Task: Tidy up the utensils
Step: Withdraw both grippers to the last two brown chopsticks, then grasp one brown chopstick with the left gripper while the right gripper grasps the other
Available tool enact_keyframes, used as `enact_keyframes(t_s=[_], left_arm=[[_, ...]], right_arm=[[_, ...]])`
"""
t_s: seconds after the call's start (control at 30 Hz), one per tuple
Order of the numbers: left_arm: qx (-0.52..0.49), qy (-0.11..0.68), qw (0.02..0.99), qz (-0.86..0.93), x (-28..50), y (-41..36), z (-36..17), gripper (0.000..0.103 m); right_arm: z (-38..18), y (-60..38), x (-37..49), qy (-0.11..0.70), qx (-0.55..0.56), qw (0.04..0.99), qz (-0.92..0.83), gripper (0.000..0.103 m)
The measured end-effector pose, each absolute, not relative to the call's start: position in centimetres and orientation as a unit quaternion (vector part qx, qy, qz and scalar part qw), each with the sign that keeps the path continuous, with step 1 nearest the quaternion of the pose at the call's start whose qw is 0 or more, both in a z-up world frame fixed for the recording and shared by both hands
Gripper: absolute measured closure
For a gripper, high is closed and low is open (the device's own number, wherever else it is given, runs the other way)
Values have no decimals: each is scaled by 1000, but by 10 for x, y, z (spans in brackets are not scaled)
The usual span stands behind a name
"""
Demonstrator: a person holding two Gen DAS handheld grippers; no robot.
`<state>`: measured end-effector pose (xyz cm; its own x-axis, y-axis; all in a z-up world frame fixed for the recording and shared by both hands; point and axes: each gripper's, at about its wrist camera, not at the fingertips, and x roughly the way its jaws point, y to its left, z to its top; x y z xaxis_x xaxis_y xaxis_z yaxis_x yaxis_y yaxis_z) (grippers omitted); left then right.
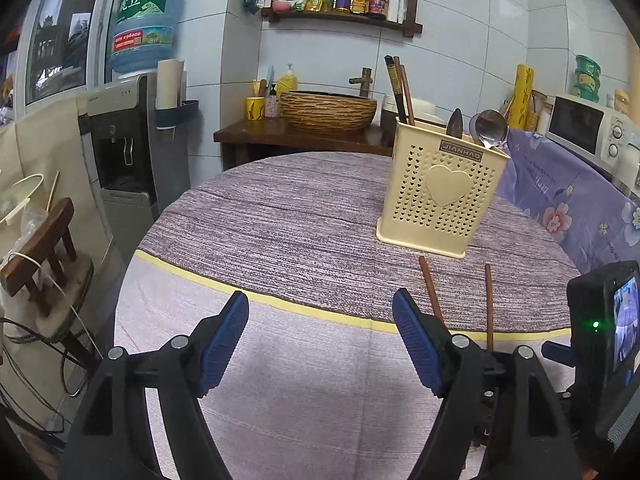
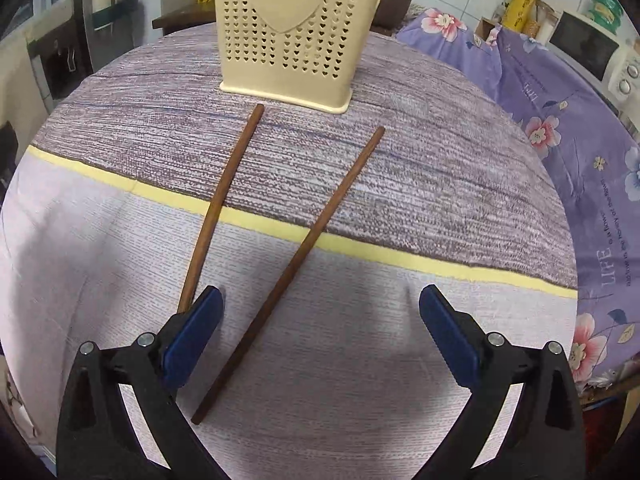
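Cream perforated plastic utensil holder (image 1: 436, 188) already holds dark chopsticks (image 1: 400, 88) and a steel ladle (image 1: 490, 126); two brown wooden chopsticks (image 2: 296, 264) lie loose on the cloth-covered counter (image 2: 400, 340) just before it, not yet stowed. Right claw (image 2: 320, 332) hovers low with jaws spread wide over their near ends, empty. Left claw (image 1: 320, 340) likewise gapes empty, beside them.

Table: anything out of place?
Yes. Two chopsticks lie loose on the cloth before the holder, splayed apart, while others stand inside it. Both claws, left and right, are open and empty.
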<state>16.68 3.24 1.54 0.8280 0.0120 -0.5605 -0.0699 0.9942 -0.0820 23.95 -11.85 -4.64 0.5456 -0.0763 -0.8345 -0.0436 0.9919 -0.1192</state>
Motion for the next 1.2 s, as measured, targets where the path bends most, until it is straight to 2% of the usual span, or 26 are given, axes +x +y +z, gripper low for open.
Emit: enact_keyframes(t_s=[0.37,0.67,0.8,0.87,1.2], left_arm=[[-48,318,947,-2,167,23,2,29],[-54,364,929,-37,175,9,-13,29],[-51,385,920,-53,187,3,-14,30],[-50,398,913,-72,199,-3,-13,34],[-18,455,886,-94,276,-55,-35,55]], right_arm=[[-45,-167,222,482,-73,872,-39,6],[-46,-197,217,440,24,897,31,6],[-32,-204,227,416,54,907,50,14],[-28,-211,236,415,72,906,45,18],[-25,-232,237,407,101,908,21,18]])
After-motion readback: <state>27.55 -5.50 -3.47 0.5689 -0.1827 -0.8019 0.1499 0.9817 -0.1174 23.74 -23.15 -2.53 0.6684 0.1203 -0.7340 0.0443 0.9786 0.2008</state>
